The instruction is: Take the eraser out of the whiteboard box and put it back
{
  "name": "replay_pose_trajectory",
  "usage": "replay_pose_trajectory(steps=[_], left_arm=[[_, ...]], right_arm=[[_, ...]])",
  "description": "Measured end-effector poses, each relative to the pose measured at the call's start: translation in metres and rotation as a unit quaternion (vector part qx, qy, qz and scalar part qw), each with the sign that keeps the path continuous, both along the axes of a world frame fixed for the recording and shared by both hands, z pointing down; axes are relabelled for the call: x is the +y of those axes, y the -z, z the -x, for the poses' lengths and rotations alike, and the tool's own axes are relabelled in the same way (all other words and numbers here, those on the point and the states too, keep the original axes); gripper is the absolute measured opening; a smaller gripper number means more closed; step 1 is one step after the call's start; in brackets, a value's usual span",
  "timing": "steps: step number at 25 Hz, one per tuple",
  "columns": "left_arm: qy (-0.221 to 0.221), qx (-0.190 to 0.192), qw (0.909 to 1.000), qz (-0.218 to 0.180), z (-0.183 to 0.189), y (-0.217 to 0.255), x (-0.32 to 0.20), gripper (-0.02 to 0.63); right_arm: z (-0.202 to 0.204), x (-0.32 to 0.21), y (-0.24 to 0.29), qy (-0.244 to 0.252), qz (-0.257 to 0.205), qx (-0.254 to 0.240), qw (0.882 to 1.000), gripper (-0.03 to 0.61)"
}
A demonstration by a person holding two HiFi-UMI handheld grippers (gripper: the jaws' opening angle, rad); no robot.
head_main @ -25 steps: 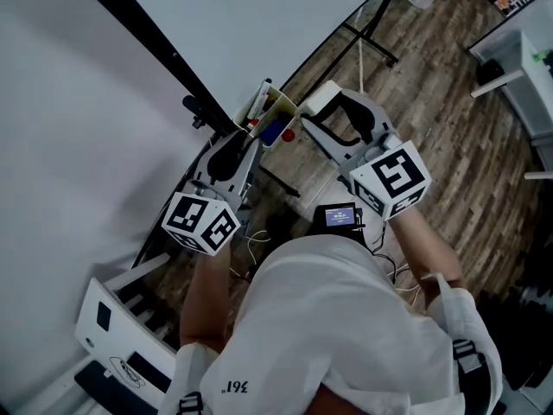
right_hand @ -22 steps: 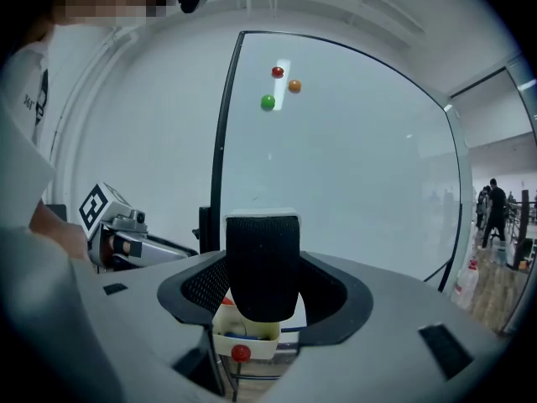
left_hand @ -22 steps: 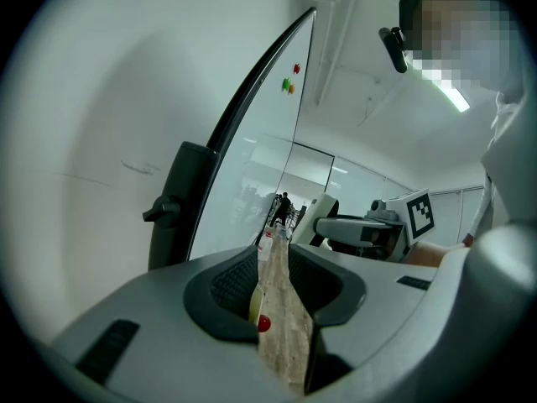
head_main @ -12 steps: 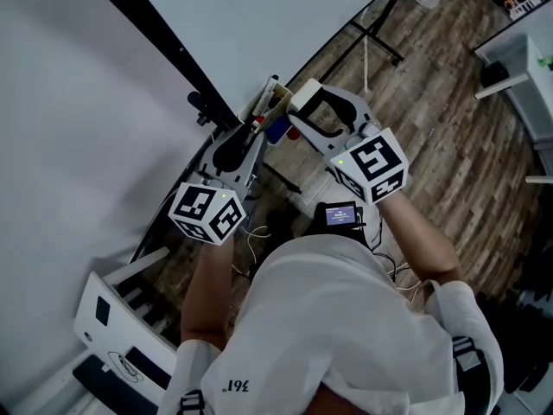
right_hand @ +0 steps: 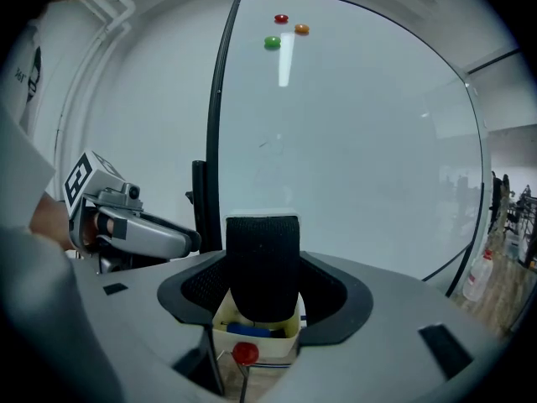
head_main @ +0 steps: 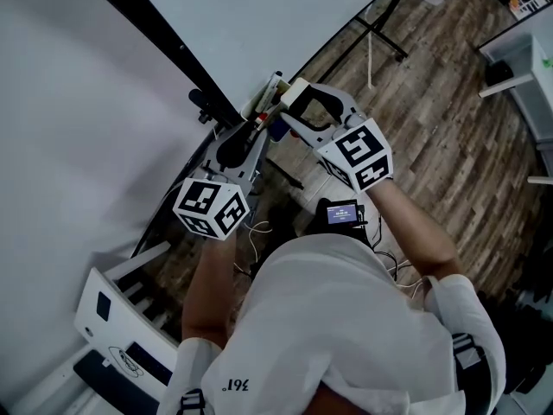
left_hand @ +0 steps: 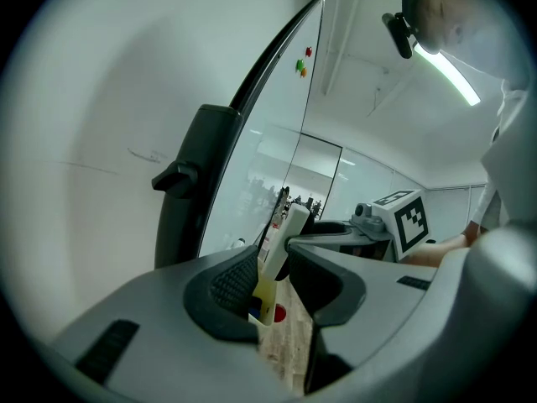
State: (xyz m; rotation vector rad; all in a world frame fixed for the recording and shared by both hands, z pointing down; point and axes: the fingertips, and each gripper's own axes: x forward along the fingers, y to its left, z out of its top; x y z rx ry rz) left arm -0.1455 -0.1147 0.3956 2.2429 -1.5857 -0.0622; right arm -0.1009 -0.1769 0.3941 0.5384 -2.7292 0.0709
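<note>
**Head view: eraser (head_main: 297, 88) swung back over the whiteboard box (head_main: 270, 93)**

A second ago the right claw (right_hand: 263, 285) held the eraser out to the side of the box, over the floor. It has since moved in toward the board and now hangs directly above the box mouth. This looks like the return leg, with only the lowering and release left to do.

The right claw's jaws are clamped on the eraser's two sides. Its black felt face is soft and rounded at the lower end, with a hard white backing behind it.

The left claw (left_hand: 267, 285) has kept its place. Its ribbed jaws are drawn close on the box's near wall and appear to pinch it steady.

The box is a small cream plastic tray, thin-walled and open-topped. A blue marker (right_hand: 249, 330) lies inside it and a red knob (right_hand: 245, 353) sits just under its front. It hangs at the foot of the glossy whiteboard (right_hand: 352, 141), beside the board's black frame (right_hand: 216, 99).
</note>
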Motion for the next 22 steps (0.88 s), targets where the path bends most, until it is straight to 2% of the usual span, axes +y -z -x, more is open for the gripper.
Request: replay_pose_trajectory(steps=[13,22], left_arm=[[0.016,-0.019,0.9993,0.026,0.006,-0.024,-0.001,0.118],[0.023,-0.023,0.9990,0.030,0.008,-0.030,0.001,0.118]], right_arm=[[0.013,-0.004,-0.044,0.010,0.026,0.038,0.999,0.264],[0.016,-0.006,-0.064,0.009,0.037,0.055,0.998,0.264]])
